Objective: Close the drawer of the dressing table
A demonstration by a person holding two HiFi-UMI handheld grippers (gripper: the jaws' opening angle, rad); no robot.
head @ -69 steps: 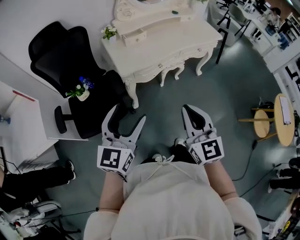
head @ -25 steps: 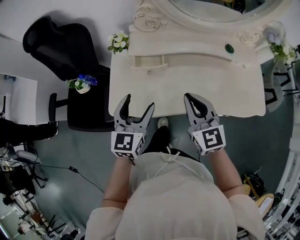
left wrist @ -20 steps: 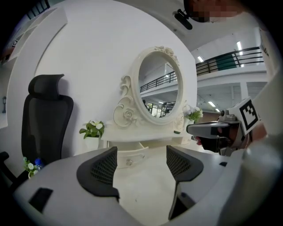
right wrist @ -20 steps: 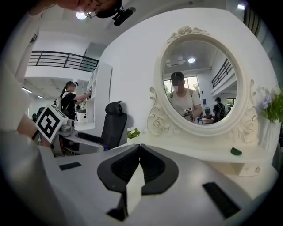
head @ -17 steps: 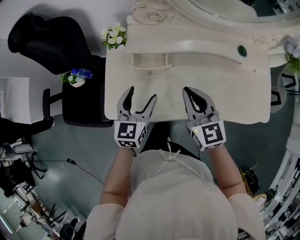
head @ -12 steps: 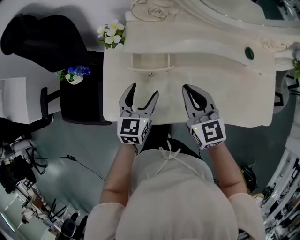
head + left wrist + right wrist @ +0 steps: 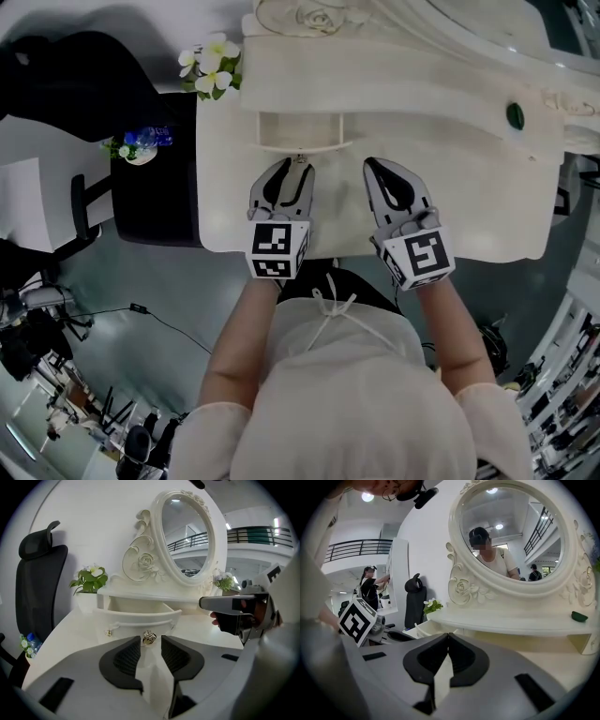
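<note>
The small cream-white painted drawer [image 7: 298, 131] of the carved dressing table stands pulled out from the raised shelf at the back left of the cream counter [image 7: 487, 187], just right of the white-flowered potted plant [image 7: 210, 67]. Its front bows outward, with a raised moulding line across it. A small round brass-coloured knob [image 7: 149, 638] sits at the middle and a smaller stud near the left end. You hold the grey left gripper [image 7: 292, 170] low over the counter, straight before that front. Its fingers [image 7: 125, 660] are closing, and the knob shows in the gap at their tips, not pressed. Your grey right gripper [image 7: 373, 169], beside it over the counter, has its fingers clenched on nothing.
</note>
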